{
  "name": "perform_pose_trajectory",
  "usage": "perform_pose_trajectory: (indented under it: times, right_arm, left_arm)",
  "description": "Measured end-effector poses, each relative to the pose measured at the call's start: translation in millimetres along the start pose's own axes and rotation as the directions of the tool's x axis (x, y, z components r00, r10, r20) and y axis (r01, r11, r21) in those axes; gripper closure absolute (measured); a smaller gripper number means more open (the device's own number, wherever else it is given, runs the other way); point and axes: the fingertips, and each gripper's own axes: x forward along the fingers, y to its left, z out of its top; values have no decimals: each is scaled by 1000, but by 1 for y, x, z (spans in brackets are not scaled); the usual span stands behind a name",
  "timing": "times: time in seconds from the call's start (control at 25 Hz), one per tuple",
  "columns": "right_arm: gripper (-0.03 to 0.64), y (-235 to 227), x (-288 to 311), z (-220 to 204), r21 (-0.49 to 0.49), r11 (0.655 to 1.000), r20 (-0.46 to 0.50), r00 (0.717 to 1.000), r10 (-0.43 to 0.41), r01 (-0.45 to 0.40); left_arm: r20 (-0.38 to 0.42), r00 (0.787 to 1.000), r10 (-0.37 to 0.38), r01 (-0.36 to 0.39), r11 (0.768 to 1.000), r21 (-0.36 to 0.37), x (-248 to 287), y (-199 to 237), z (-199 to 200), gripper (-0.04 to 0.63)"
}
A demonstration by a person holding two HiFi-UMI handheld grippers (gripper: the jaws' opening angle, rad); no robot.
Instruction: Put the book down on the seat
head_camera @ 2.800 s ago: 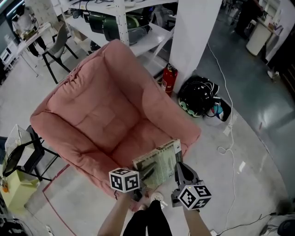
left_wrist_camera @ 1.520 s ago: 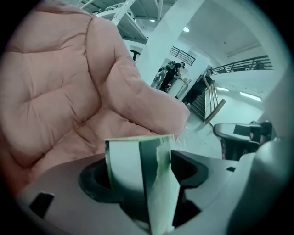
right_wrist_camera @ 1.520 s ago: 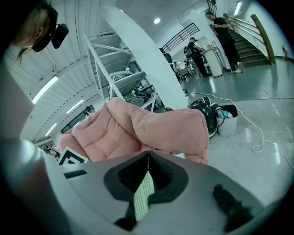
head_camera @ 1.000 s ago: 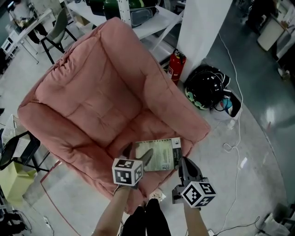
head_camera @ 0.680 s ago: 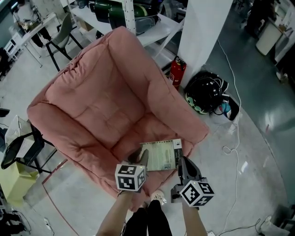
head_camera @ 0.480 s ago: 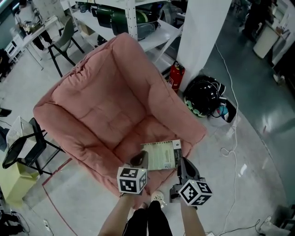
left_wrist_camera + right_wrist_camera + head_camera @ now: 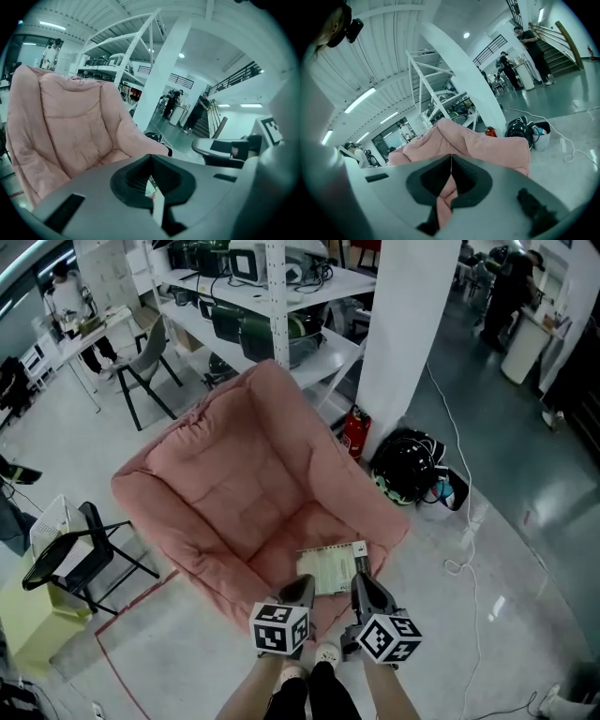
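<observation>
While our two hands hang low in the head view, we find a black folding metal chair [image 7: 80, 559] farthest left on the grey floor [image 7: 525, 549]. Next comes the big pink padded armchair [image 7: 225, 474]. Our left gripper [image 7: 301, 587] hovers at the front edge of its seat. Its jaws have just been closing and now sit together with nothing between them. Just beside it, the thin pale-green paperback book [image 7: 332, 568] lies flat on the front of the seat. Our right gripper [image 7: 361, 585] sits by the book's near right corner, jaws likewise pressed together and empty. We cannot tell whether it touches the book. Farther right stand a red fire extinguisher [image 7: 353, 432] and a black rounded bundle [image 7: 405, 465].
</observation>
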Motion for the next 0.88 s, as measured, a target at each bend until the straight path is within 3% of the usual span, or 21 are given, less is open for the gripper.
perform_pose_trajectory:
  times: [0.4,0.88]
  right_arm:
    - [604,63,-56,18,-6,998,27,997,66,-66]
    - [604,130,-133,40,-93,987,99,985,139,-130]
  left_arm:
    - [72,997,-10,12,1000,-27,-87,-37,29,586]
    - [149,987,-66,62,998,30,-174,-80,45,586]
